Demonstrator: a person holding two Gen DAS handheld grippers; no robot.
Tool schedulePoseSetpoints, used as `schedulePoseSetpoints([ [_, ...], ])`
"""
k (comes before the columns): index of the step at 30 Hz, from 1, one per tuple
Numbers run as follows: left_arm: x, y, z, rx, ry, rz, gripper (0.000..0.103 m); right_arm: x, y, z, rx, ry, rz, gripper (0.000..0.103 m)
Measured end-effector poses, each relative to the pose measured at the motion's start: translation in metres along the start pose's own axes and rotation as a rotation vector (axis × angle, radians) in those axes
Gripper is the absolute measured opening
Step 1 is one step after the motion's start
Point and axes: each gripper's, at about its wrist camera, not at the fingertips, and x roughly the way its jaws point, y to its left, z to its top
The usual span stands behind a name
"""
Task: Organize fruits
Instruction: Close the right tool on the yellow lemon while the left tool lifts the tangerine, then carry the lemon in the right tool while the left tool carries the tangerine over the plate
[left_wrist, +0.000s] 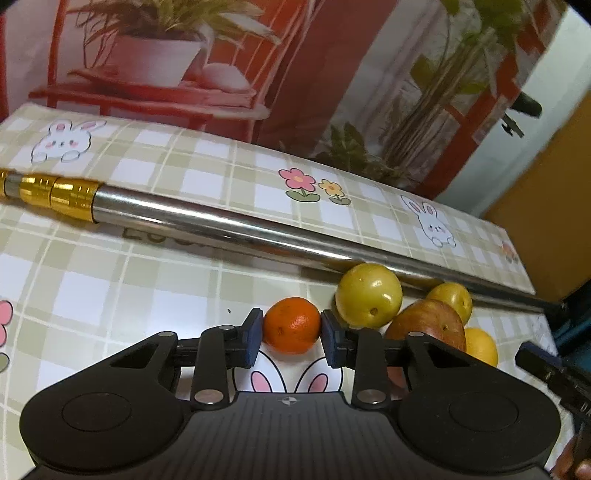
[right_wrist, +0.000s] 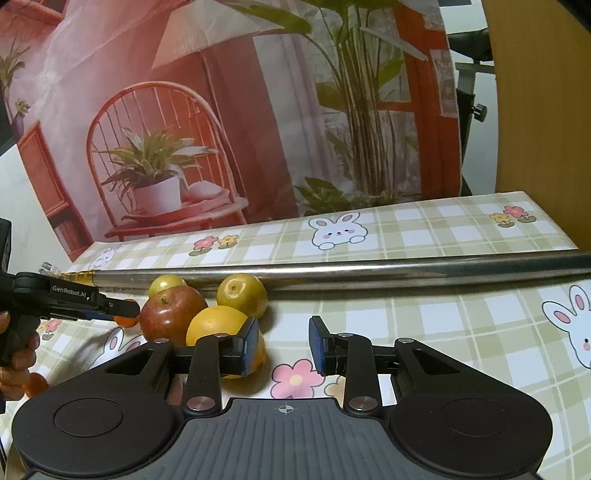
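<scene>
We see a worktop (right_wrist: 424, 314) covered with a green and white checked cloth printed with cartoon rabbits and small flowers. A long steel pole (left_wrist: 236, 230) with a gold-coloured collar at one end lies across it, with the fruit gathered just in front of it.

In the left wrist view, the left gripper (left_wrist: 291, 330) has its blue-padded fingers (left_wrist: 253, 334) closed on a small orange mandarin (left_wrist: 291, 325), one pad on each side of it. We cannot tell whether the mandarin is resting on the cloth or lifted just clear. Just to its right sits a yellow-green fruit (left_wrist: 369, 295), close against the pole. Beside that is a red apple (left_wrist: 428, 323), partly hidden behind the right finger. A second yellow-green fruit (left_wrist: 452, 297) lies behind the apple, and a yellow-orange citrus fruit (left_wrist: 480, 345) lies to its right.

In the right wrist view, the right gripper (right_wrist: 283, 345) has its fingers spread apart and holds nothing; only the flowered cloth shows between them. Its left finger sits right against the citrus fruit, partly covering it. The apple and both yellow-green fruits cluster just behind, touching or nearly touching one another. At the left edge, a person's hand (right_wrist: 20, 354) grips the handle of the left gripper. Another small orange fruit (right_wrist: 36, 383) is partly visible just below that hand.

A backdrop (right_wrist: 258, 110) printed with a red chair and potted plants hangs behind the worktop.
</scene>
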Motion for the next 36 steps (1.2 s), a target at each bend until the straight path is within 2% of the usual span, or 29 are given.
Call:
schedulePoseSetpoints([
  [2, -0.005, -0.006, -0.002, 0.044, -0.013, 0.01, 0.035, 0.0, 0.001, -0.001, -0.011, -0.004, 0.016, 0.034],
  [8, -0.03, -0.017, -0.005, 0.106, -0.059, 0.016, 0.035, 0.004, 0.01, -0.001, -0.058, -0.003, 0.048, 0.037],
  [10, -0.04, -0.02, -0.007, 0.133, -0.076, 0.023, 0.035, 0.007, 0.014, 0.0, -0.075, -0.002, 0.066, 0.041],
  [12, -0.05, -0.023, -0.009, 0.159, -0.092, 0.033, 0.035, 0.011, 0.019, 0.0, -0.098, 0.013, 0.079, 0.052],
  [13, -0.055, -0.023, -0.011, 0.166, -0.099, 0.034, 0.035, 0.012, 0.022, 0.0, -0.117, 0.021, 0.08, 0.053],
  [17, -0.076, -0.021, -0.02, 0.178, -0.121, 0.035, 0.035, 0.018, 0.039, -0.001, -0.243, 0.039, 0.067, 0.054],
  [20, -0.087, -0.021, -0.027, 0.19, -0.13, 0.043, 0.035, 0.023, 0.043, -0.001, -0.285, 0.051, 0.06, 0.054],
  [30, -0.1, -0.015, -0.045, 0.146, -0.129, 0.028, 0.035, 0.045, 0.047, 0.0, -0.299, 0.089, 0.11, 0.054],
  [36, -0.106, -0.018, -0.056, 0.165, -0.131, 0.028, 0.035, 0.055, 0.045, -0.001, -0.235, 0.113, 0.104, 0.056],
])
